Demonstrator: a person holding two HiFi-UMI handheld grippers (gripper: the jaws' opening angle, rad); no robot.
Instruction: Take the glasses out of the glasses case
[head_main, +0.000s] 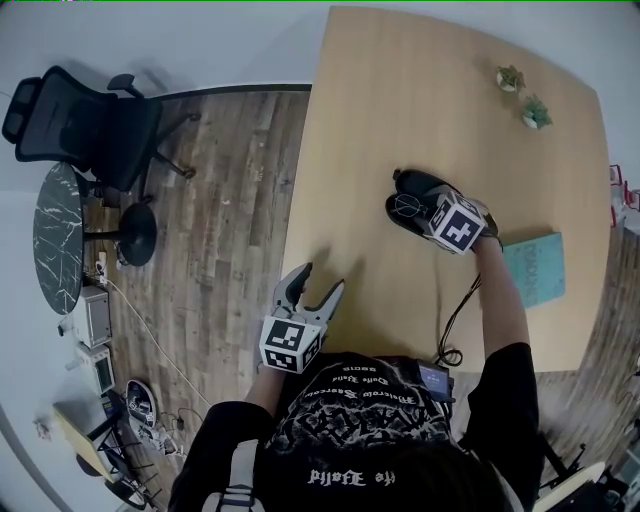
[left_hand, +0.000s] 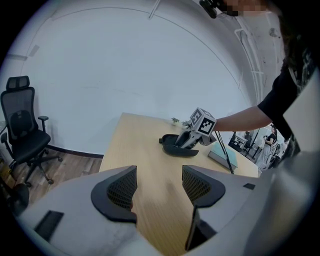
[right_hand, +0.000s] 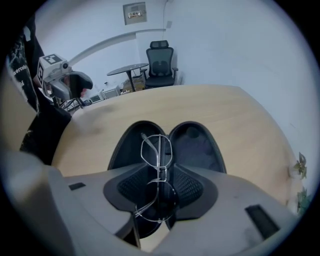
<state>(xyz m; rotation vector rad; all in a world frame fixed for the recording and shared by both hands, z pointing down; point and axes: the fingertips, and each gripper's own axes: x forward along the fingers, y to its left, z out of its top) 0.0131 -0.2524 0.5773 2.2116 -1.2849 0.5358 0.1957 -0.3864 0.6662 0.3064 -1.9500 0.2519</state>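
Reaching into the open case (right_hand: 196, 144), we pinch the glasses (right_hand: 160, 173) with the right gripper (right_hand: 164, 169) for lifting; left gripper (head_main: 320, 279), lower left, hangs open, empty.

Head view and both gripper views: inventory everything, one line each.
table: 1, light wood, centre
glasses case: 1, black, open on table
glasses: 1, thin metal, folded in case
book: 1, teal, table's right edge
small plants: 2, green, table's far end
office chair: 1, black, floor left
round table: 1, dark marble, beside chair
shirt: 1, black, printed, bottom
left tongs: 1, grey, open, empty, over table's near edge
right tongs: 1, grey, jaws astride glasses, grip unclear
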